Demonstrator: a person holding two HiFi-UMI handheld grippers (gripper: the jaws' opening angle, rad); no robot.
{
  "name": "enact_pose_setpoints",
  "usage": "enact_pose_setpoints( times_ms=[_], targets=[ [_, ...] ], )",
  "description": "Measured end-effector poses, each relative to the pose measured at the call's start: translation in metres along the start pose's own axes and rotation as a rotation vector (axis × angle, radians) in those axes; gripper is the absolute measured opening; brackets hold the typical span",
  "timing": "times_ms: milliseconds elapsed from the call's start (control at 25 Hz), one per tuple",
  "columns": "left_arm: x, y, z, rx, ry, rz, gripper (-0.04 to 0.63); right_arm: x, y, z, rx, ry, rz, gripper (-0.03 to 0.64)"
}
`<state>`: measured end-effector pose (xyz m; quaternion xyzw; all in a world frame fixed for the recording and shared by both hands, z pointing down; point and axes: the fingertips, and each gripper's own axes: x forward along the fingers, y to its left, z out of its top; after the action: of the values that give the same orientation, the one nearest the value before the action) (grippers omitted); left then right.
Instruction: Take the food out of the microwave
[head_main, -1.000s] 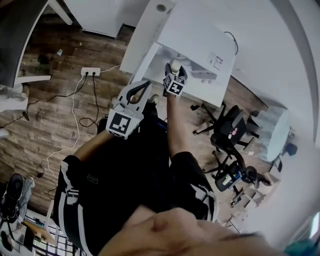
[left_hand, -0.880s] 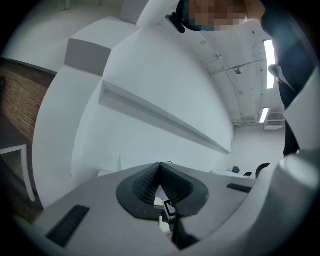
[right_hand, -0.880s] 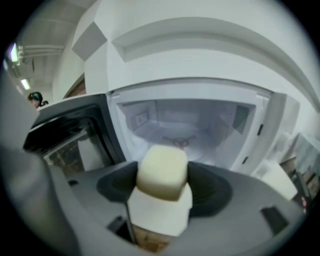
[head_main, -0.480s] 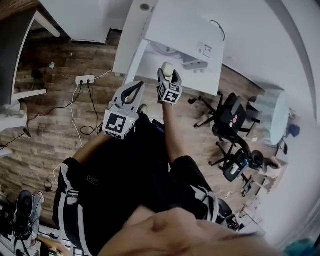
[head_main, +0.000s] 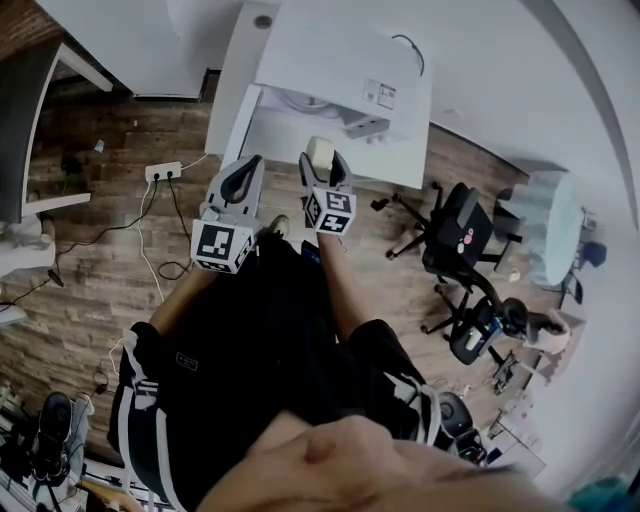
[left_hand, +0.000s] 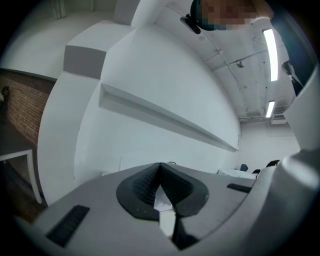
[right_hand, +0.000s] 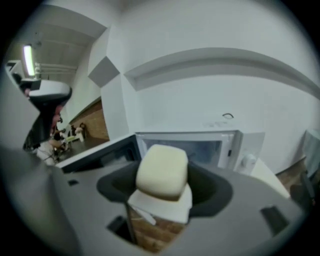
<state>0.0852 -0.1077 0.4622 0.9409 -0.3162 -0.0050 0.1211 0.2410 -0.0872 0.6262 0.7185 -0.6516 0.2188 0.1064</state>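
The white microwave (head_main: 345, 60) stands on a white table (head_main: 400, 160) ahead of me, its door (head_main: 228, 95) swung open to the left. My right gripper (head_main: 322, 165) is shut on a pale cream block of food (head_main: 320, 152), held in front of the microwave's mouth and outside it. In the right gripper view the food (right_hand: 162, 170) fills the jaws of the gripper (right_hand: 162, 187), with the microwave (right_hand: 205, 145) and its open door (right_hand: 97, 152) behind it. My left gripper (head_main: 238, 180) hangs beside the right one, shut with nothing in it (left_hand: 160, 187).
Office chairs (head_main: 460, 240) and a round table (head_main: 550, 240) stand to the right on the wooden floor. A power strip (head_main: 165, 171) with trailing cables lies on the floor at the left. A dark desk edge (head_main: 30, 110) is at far left.
My right gripper has drawn back from the microwave toward my body with the food in it. The left gripper has shifted along with it, and my view has moved nearer the microwave.
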Motion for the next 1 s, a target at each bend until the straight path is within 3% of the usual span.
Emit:
enact_pose_setpoints(
  times_ms=[560,1000],
  targets=[
    [0.017,-0.041,-0.012,0.055,0.018,0.009,0.031,-0.075,-0.01,0.03,-0.021,-0.104,0.056,0.318],
    [0.022,-0.063,-0.026,0.076,0.037,-0.038,0.031,-0.129,0.013,0.057,-0.032,-0.175,0.11,0.318]
  ],
)
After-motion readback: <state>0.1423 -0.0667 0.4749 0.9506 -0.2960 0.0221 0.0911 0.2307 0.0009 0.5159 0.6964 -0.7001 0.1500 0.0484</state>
